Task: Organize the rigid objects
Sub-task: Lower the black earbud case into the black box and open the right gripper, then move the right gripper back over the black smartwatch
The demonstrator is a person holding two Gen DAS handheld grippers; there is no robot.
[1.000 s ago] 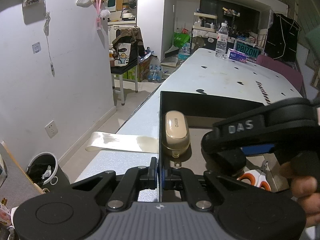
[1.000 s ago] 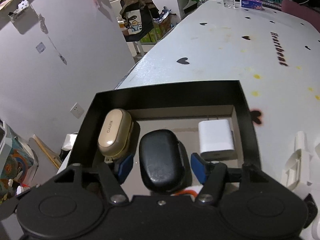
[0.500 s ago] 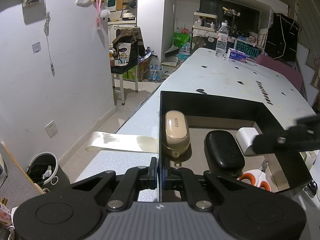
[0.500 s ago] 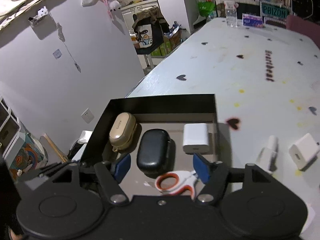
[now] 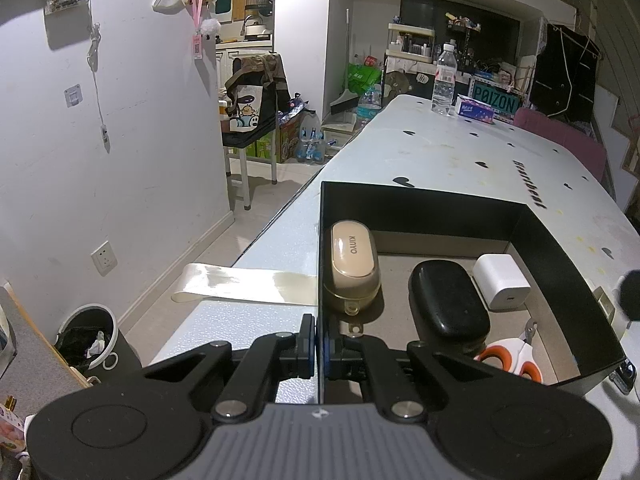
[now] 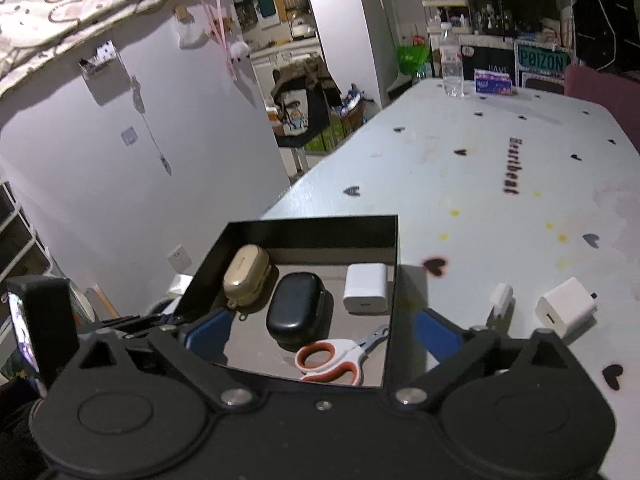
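Black box (image 6: 320, 232), open-topped, at the near left corner of the white table (image 6: 500, 208); contents, 4 items: beige case (image 6: 245, 276) against the left wall at about 10 o'clock on the floor of the box, black case (image 6: 295, 309) at centre, white charger (image 6: 366, 288) at 2 o'clock by the right wall, orange-handled scissors (image 6: 334, 362) at 5 o'clock near the front wall. Outstanding on the table, to the right of the box at 3 o'clock: 1 small white clip-like piece (image 6: 500, 300) and 1 white cube charger (image 6: 566, 312), well apart from the box wall. Left gripper (image 5: 319, 350): fingers clenched on the left wall of the box, pinning it. Right gripper (image 6: 320, 330): jaws opening to full spread, nothing between the pads, held above the front of the box. Risks, as judgement: a reach toward the 2 loose items could catch the right wall with the wide-spread finger and drag the box against the left grip; the cube charger, smooth-sided, may slip from a corner pinch; dropping it on the scissors could leave it tilted.
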